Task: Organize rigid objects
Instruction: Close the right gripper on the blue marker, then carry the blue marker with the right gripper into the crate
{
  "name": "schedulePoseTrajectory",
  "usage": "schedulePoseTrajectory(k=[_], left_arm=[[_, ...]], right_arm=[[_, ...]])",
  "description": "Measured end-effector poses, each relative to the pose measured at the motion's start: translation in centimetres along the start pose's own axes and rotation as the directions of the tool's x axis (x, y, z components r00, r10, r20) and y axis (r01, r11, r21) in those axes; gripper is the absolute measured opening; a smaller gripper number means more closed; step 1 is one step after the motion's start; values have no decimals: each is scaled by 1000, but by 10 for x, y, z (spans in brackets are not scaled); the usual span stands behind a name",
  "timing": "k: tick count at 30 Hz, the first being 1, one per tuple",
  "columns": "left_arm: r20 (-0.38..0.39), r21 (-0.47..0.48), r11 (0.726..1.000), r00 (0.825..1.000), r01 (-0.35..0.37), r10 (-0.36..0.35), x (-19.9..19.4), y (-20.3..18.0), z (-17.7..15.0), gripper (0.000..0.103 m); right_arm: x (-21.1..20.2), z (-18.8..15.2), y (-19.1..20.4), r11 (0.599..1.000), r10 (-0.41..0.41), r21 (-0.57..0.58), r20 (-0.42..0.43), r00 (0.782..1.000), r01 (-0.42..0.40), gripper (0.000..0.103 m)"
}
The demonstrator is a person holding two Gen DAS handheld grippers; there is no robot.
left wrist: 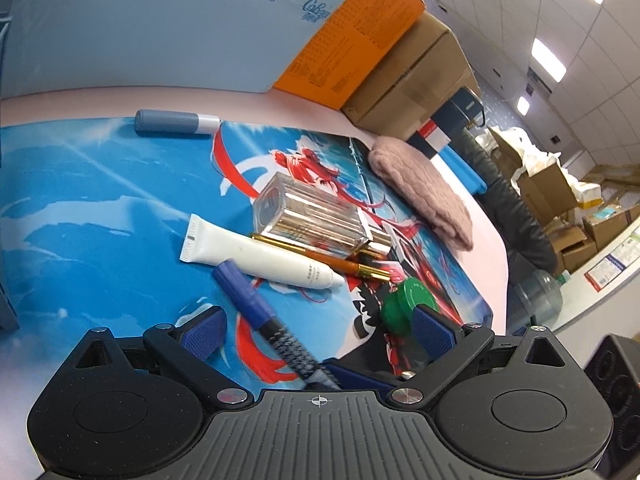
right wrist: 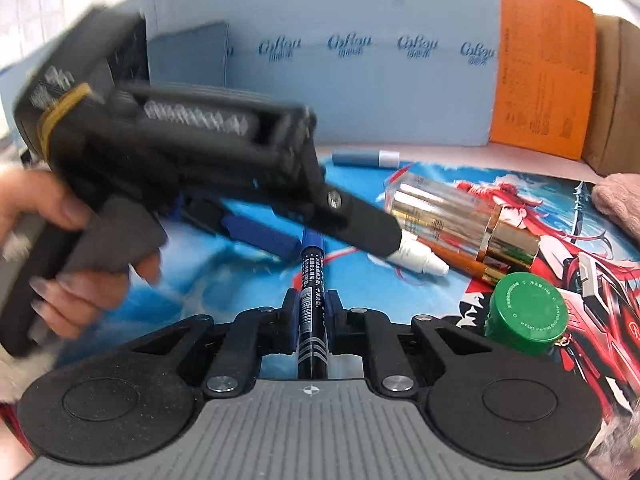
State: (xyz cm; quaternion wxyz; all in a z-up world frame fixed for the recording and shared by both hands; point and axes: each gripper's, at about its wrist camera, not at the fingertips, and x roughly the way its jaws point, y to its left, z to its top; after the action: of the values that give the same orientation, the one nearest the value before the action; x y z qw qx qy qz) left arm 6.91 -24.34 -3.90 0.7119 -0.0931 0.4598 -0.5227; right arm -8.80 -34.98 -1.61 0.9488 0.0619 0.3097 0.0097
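Note:
My right gripper (right wrist: 313, 304) is shut on a black marker with a blue cap (right wrist: 312, 280), held just above the blue printed mat (right wrist: 240, 280). The marker (left wrist: 260, 312) also shows in the left wrist view, running between the wide-open fingers of my left gripper (left wrist: 318, 330), which holds nothing. The left gripper body (right wrist: 180, 160) crosses the right wrist view, over the marker's cap. On the mat lie a white tube (left wrist: 260, 254), a clear gold-capped bottle (left wrist: 312, 216), an orange-gold pen (left wrist: 340, 264), a green jar (left wrist: 408, 304) and a grey-blue marker (left wrist: 176, 122).
A pink knitted cloth (left wrist: 424, 196) lies at the mat's right edge. A light blue panel (right wrist: 360, 60), an orange box (right wrist: 540, 72) and a brown carton (left wrist: 416, 80) stand along the back. More cartons and a water jug (left wrist: 538, 300) sit beyond the table.

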Motion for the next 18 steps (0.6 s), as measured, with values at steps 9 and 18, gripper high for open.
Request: schedulePoseTrajectory(k=[9,18], left_arm=[[103,-29,997,992,78,-74,-26,1,5,17],[373,39,996,924,78,-87,-112,-11,15,13]], right_arm=[[-20,16,12,1000,-7,14,108,994,6,12],[-26,59,46,995,48,-95,252,967,-25,12]])
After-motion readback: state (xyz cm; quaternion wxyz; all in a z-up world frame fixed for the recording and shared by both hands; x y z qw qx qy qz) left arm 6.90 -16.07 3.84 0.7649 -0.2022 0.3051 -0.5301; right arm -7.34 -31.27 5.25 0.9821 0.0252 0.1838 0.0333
